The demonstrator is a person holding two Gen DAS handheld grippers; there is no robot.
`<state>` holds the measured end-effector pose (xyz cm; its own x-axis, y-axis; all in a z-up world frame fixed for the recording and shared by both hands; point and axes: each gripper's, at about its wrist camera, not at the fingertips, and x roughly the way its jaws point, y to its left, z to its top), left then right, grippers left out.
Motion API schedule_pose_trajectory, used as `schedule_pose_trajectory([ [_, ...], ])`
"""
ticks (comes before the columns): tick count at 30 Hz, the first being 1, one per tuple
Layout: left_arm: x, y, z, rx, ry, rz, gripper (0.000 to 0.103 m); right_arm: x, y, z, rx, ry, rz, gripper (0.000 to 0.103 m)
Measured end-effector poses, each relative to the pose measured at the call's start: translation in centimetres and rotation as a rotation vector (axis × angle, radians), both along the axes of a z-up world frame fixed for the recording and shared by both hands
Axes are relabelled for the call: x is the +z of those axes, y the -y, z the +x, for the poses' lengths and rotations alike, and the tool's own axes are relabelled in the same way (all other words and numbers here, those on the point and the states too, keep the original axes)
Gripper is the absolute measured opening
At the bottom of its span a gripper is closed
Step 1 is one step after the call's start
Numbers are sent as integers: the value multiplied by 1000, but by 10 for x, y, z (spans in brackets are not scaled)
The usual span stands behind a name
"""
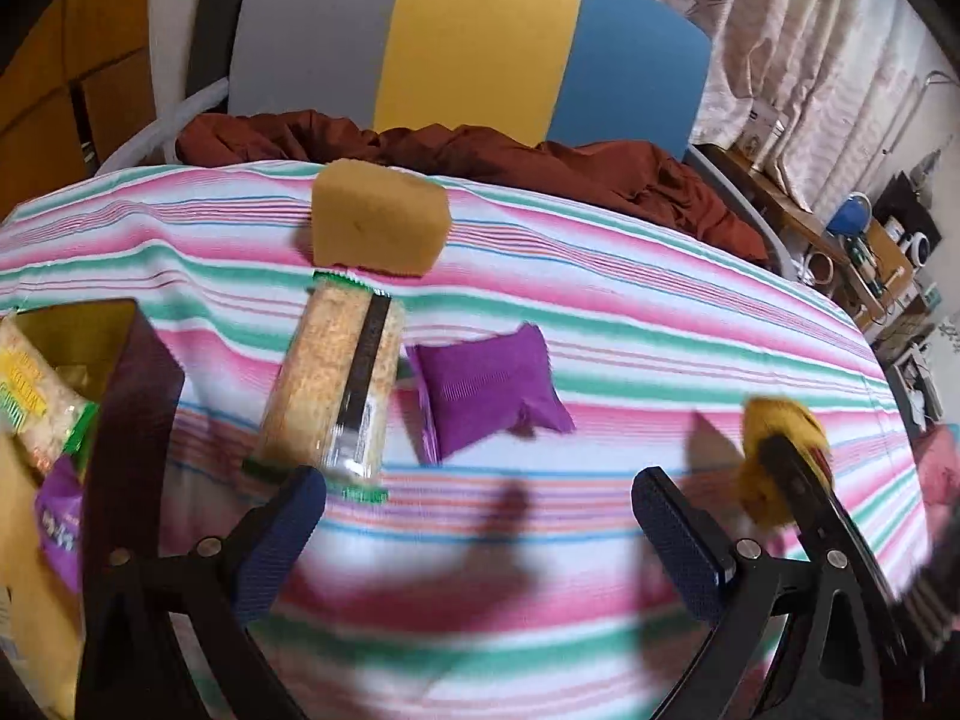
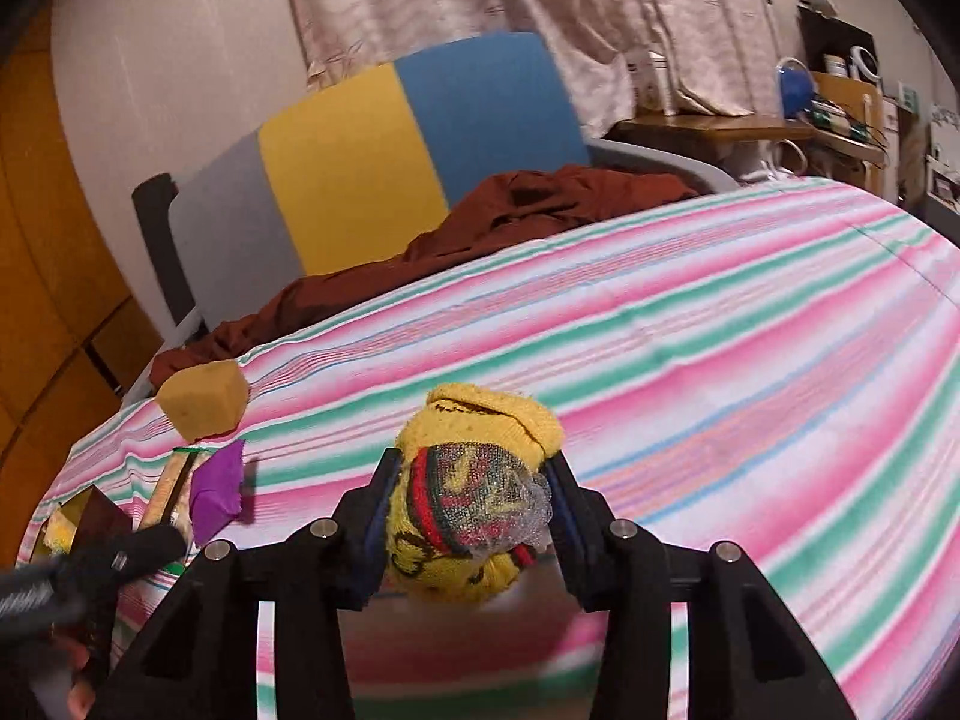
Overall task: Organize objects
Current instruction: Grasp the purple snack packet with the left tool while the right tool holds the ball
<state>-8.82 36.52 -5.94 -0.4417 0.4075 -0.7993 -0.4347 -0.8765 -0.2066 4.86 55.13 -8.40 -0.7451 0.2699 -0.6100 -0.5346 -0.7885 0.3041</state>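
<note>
No legible text or labels

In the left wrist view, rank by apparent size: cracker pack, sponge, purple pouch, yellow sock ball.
1. cracker pack, longest, also nearest the camera.
2. sponge and purple pouch: look alike, not ranked; the sponge lies farther back.
3. yellow sock ball, smallest, but blurred and partly hidden by the right gripper.

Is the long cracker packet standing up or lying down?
Lying down: the cracker packet lies flat on the striped cloth, beside the purple pouch.
</note>
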Motion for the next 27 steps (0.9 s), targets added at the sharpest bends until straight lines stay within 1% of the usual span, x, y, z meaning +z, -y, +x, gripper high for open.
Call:
schedule_pose_trajectory([
  [4, -9, -1, -11, 11, 2, -12, 103, -5, -7, -2, -9, -2, -28, 46],
  [7, -10, -4, -15, 17, -42, -28, 103, -10, -13, -3, -20, 0, -65, 46],
  [10, -10, -10, -19, 1, -58, -18, 103, -13, -18, 1, -36, -6, -92, 46],
  [15, -13, -24, -23, -1, -68, -9, 103, -9, -11, 2, -47, 7, -46, 46],
  [16, -13, -26, -24, -6, -73, -6, 101, -8, -9, 2, -48, 11, -34, 46],
  [17, -14, -29, -24, -14, -79, -10, 99, -7, -8, 1, -47, 14, -24, 46],
  [18, -15, -32, -24, -21, -87, -15, 90, -7, -6, 0, -46, 18, -13, 46],
  [19, -17, -34, -23, -30, -86, -17, 77, -6, -5, 1, -45, 20, -7, 46],
  [21, -25, -38, -26, -31, -54, -44, 66, -6, -4, 0, -43, 24, 4, 46],
  [22, -28, -38, -25, -21, -53, -54, 66, -6, -3, 1, -43, 25, 9, 46],
  [23, -28, -37, -22, -15, -84, -51, 64, -5, -3, 1, -44, 24, 14, 46],
  [25, -30, -37, -20, -17, -100, -66, 61, -4, -1, 1, -46, 21, 26, 46],
  [27, -29, -34, -19, -7, -107, -65, 57, -3, 1, 1, -43, 22, 35, 46],
])
